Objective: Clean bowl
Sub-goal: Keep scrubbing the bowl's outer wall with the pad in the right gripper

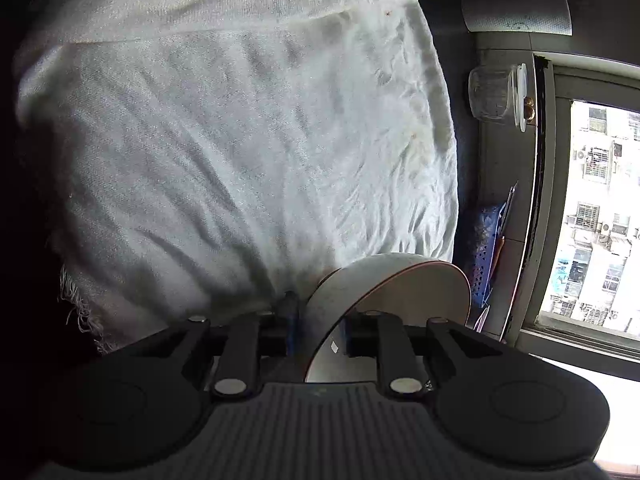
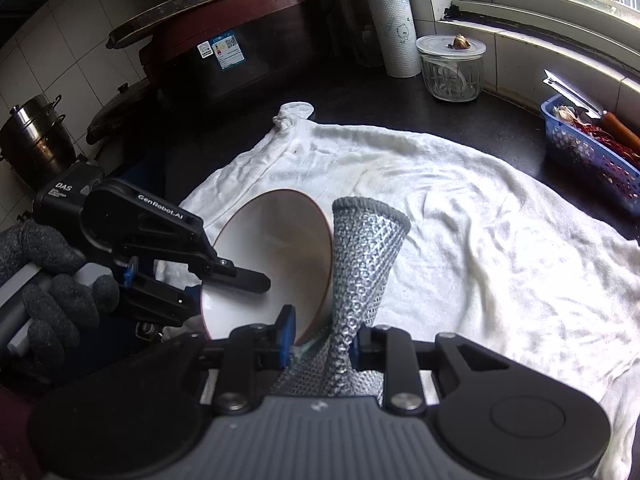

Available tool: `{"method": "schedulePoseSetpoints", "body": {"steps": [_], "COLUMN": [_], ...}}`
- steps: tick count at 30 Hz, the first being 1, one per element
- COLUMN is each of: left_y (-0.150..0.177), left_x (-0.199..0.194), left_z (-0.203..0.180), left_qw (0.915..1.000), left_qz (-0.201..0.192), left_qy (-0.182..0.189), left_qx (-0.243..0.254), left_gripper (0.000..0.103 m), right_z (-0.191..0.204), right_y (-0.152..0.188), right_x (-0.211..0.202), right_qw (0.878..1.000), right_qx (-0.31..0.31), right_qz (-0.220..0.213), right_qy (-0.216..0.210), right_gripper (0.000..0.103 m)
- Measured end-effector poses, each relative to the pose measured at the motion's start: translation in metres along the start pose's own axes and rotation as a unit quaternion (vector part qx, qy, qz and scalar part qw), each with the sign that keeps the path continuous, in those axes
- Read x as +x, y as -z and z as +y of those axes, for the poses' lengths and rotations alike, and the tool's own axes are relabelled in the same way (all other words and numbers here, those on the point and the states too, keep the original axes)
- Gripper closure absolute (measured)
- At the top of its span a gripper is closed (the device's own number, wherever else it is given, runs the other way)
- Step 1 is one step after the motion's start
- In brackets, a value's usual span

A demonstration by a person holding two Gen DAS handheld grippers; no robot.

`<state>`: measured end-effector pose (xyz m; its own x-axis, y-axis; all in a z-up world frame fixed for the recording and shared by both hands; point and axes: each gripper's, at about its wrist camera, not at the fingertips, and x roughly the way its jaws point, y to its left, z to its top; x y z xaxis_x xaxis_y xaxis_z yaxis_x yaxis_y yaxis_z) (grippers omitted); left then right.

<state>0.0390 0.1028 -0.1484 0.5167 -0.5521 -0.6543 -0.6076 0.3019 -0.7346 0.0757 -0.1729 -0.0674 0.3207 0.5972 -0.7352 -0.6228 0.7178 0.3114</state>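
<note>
Bowl held on its side over a white cloth, scrubbing cloth at its rim.

From the left: a dark knit-gloved hand holds the left gripper, its jaws pinching the wall of the white ceramic bowl with a reddish-brown rim, tipped above the rumpled white cloth on the dark counter. The right gripper clamps a silvery metallic mesh scrubbing cloth, touching the bowl's rim.
</note>
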Motion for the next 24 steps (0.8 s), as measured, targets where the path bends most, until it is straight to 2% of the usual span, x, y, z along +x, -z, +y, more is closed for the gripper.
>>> {"method": "schedulePoseSetpoints", "body": {"steps": [8, 24], "left_y": [0.004, 0.013], "left_x": [-0.003, -0.011], "left_z": [0.001, -0.014], "left_qw": [1.0000, 0.9986], "left_qz": [-0.002, 0.008], "left_qy": [0.001, 0.005], "left_qx": [0.005, 0.052], "left_gripper": [0.084, 0.079], "right_z": [0.001, 0.001], "right_y": [0.001, 0.004], "right_x": [-0.002, -0.014], "right_qw": [1.000, 0.999], "right_qx": [0.000, 0.002], "right_qz": [-0.001, -0.014], "right_qy": [0.007, 0.041], "right_gripper": [0.077, 0.077]}}
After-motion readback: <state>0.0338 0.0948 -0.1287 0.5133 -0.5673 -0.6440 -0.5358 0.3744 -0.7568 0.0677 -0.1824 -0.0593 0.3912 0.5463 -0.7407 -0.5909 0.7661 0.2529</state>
